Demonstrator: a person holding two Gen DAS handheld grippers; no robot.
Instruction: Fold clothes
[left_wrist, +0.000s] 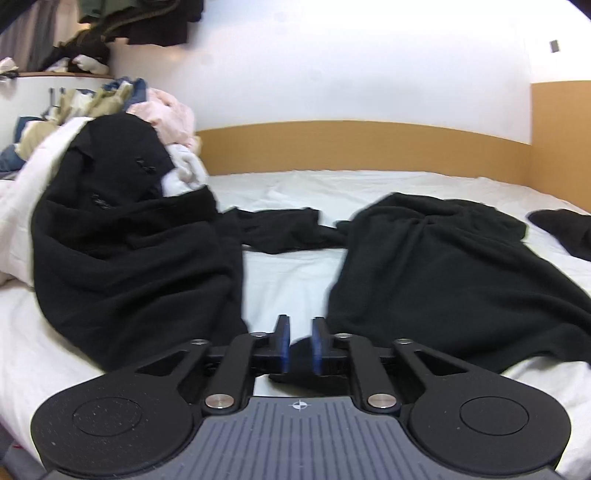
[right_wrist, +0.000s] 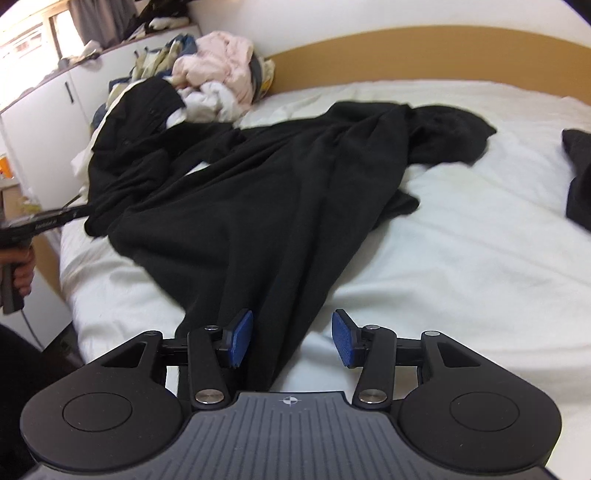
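Left gripper pinches a fold of the black garment; right gripper spread, straddling its hem

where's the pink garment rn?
The pink garment sits atop the clothes pile at the far left of the bed, against the wooden headboard. In the left wrist view it is upper left, behind the black garment.

Black garment matt cloth; bedsheet white cloth, creased.
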